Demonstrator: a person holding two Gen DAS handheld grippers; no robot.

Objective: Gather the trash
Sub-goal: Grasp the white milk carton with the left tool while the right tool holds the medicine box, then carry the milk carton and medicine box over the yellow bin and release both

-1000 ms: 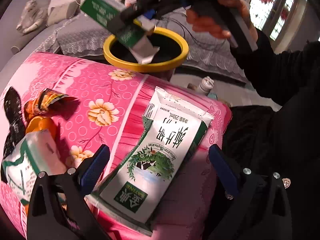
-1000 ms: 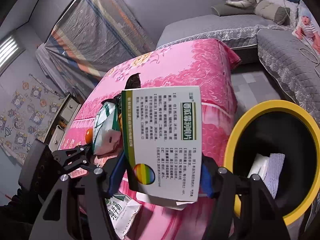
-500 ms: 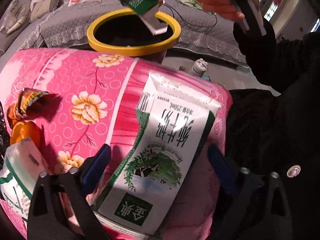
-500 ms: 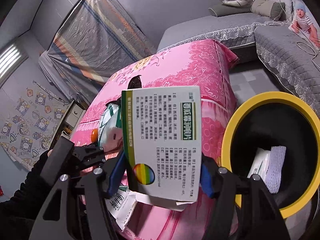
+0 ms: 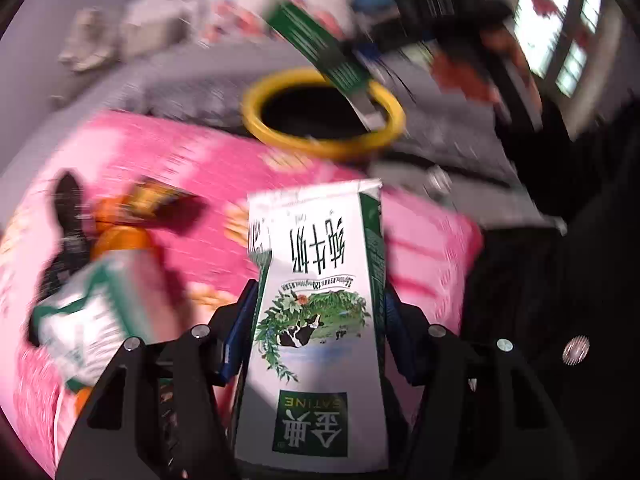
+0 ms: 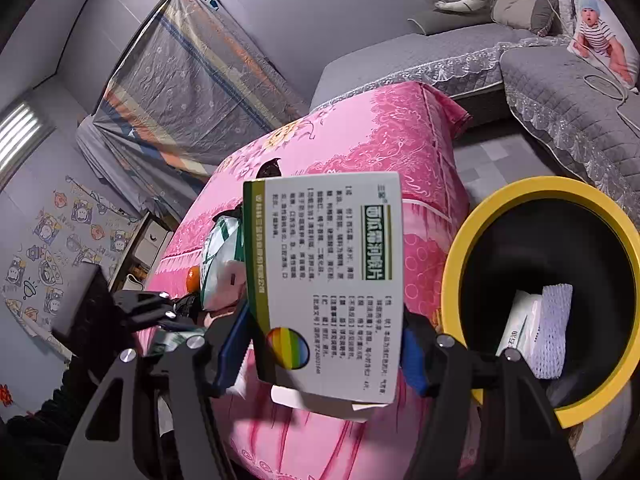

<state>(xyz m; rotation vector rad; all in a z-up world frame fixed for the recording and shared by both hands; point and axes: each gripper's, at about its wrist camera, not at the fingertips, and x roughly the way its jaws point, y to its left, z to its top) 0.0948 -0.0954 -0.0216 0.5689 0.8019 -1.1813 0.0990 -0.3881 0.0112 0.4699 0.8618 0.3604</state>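
Left wrist view, blurred: nearest, the left hand-held gripper [image 5: 316, 320] has just been closing, and its blue pads now press both sides of a white and green milk carton [image 5: 320, 280], which stands tilted up above the pink floral cover [image 5: 192, 160]. To the left on that cover lie a green and white packet [image 5: 84, 320], an orange fruit [image 5: 120, 238] and a crumpled orange wrapper [image 5: 156, 196], all apparently not yet collected. Farther off stands a black bin with a yellow rim [image 5: 320, 146]. Right wrist view: the right hand-held gripper [image 6: 320, 340] is clamped on a white medicine box [image 6: 324, 272] with a green edge, held near the bin [image 6: 460, 248] on the right but not yet over its mouth. A white carton [image 6: 516, 328] and a white foam net sleeve [image 6: 554, 328] already lie inside. By this look the job is partly done: two pieces binned, two in hand awaiting the drop, several left on the cover. Farthest back is a grey sofa [image 6: 440, 52].
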